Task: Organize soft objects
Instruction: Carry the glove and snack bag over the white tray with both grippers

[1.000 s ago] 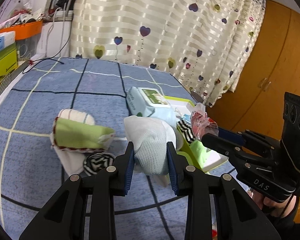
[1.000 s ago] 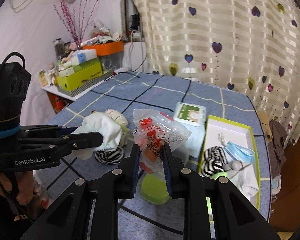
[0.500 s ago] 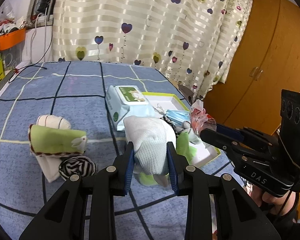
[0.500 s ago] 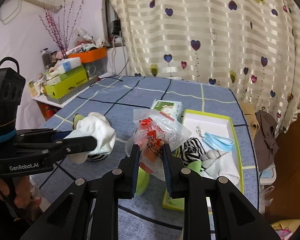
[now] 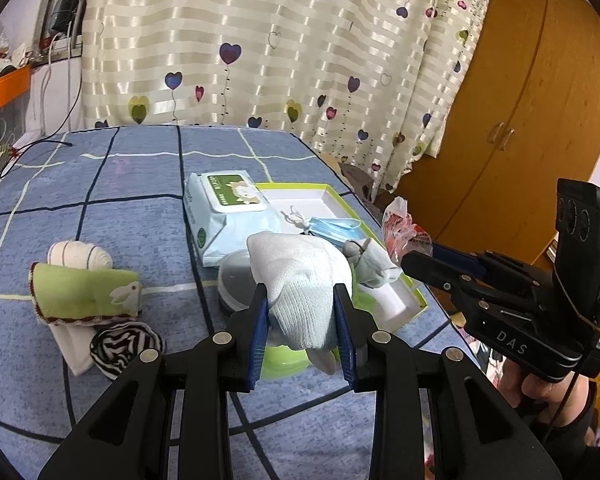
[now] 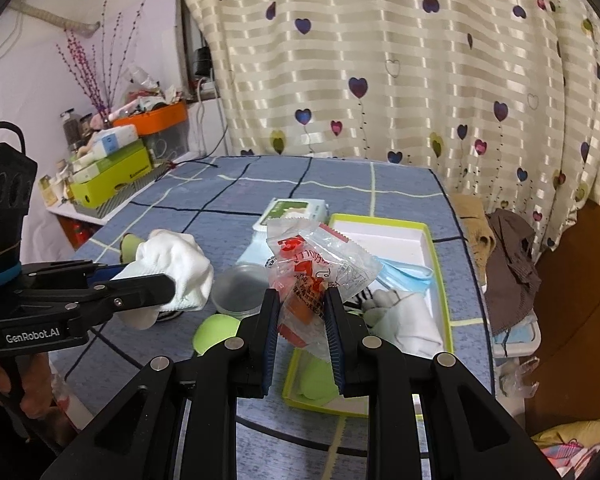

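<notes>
The tray [image 6: 440, 256] already holds a mask [image 6: 404, 274], a striped sock and a white sock; a green towel [image 5: 84, 296], roll [image 5: 78, 254] and striped piece [image 5: 124, 346] lie on the table [image 5: 120, 192] well left of the tray, unsorted. The left gripper [image 5: 302, 324] is clamped on a white sock [image 5: 300, 280] near the tray; the right gripper [image 6: 302, 320] is nearly closed on a packet [image 6: 320, 272] above the tray's near end. The table wears a blue checked cloth, with a heart-print curtain [image 6: 380, 60] behind the tray and a wooden wardrobe [image 5: 520, 100] beside it.

I see a pale blue-white knit sock [image 5: 300, 280] and a clear, red-printed plastic packet [image 6: 316, 276]. At my two o'clock sits a lime-rimmed white tray [image 6: 384, 236].
</notes>
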{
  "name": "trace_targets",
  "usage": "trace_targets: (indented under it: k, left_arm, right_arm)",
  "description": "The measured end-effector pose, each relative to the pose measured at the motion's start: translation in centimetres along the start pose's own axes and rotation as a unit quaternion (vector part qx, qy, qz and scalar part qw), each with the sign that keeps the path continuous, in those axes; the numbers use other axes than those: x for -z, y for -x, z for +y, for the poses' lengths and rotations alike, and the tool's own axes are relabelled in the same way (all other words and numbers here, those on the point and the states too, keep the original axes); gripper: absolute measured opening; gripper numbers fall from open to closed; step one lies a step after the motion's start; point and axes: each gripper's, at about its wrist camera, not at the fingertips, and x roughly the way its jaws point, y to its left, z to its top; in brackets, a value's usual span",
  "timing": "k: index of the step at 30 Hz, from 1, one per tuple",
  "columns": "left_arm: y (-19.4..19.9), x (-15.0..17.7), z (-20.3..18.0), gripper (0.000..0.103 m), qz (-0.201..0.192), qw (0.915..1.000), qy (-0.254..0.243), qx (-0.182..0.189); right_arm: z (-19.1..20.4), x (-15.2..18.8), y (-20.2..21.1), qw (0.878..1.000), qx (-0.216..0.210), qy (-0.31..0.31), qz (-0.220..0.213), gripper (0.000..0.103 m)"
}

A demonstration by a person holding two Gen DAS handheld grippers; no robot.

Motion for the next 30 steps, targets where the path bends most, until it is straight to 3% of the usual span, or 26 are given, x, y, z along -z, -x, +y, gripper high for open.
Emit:
trace_targets:
  k: [16,30]
  left_arm:
    - [-1.6,-1.2,-2.0,0.032,0.007,0.9997,-0.018,0.016]
    - [-3.5,-1.7,-3.1,0.032,0.021,0.9991,-0.029,0.021]
  right_arm:
    - [-5.8,1.6,0.3,0.998,0.041,-0.051,0.010,0.021]
    - [-7.8,5.8,-5.7,0.990,0.034,-0.073,0.113,0.021]
